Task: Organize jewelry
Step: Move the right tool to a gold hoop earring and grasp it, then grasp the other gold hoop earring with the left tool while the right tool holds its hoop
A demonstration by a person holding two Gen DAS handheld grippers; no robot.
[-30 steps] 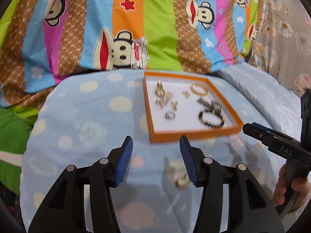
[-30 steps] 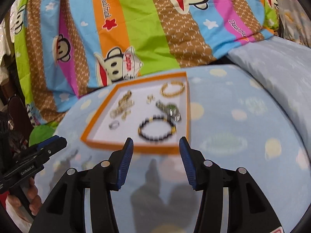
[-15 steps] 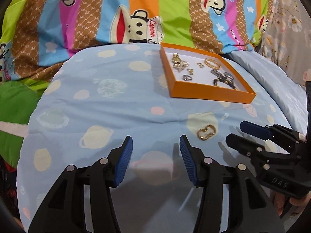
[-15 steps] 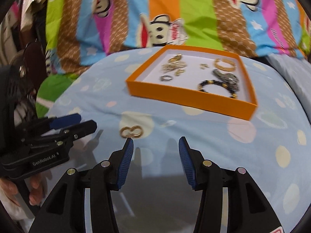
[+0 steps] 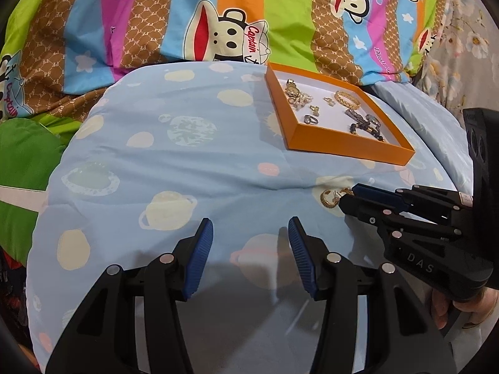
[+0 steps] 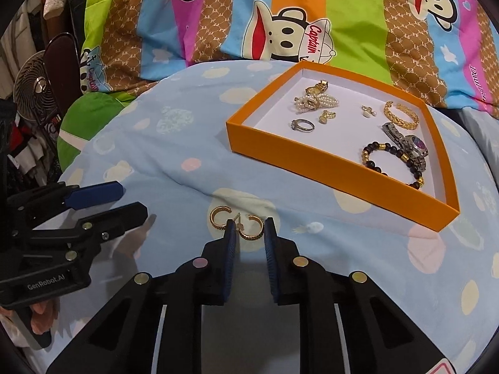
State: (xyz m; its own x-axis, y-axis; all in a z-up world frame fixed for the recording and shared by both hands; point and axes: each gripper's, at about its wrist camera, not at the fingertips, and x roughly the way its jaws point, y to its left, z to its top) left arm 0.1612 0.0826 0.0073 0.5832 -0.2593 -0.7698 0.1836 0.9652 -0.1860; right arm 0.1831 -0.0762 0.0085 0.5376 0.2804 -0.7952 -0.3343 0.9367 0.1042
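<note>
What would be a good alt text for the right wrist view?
The right gripper, jaws just closing, straddles one of two gold hoop earrings on a blue planet-print bedcover. Beyond sits an orange tray of jewelry; the left gripper hovers open at left.

Both tools black w/ ribbed blue pads, silver pivot screws.

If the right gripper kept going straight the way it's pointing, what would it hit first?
Most likely the gold hoop earring lying between the right gripper fingertips, whose jaws have just been closing around it. The blue bedsheet lies directly under it; depth is hard to judge.
</note>
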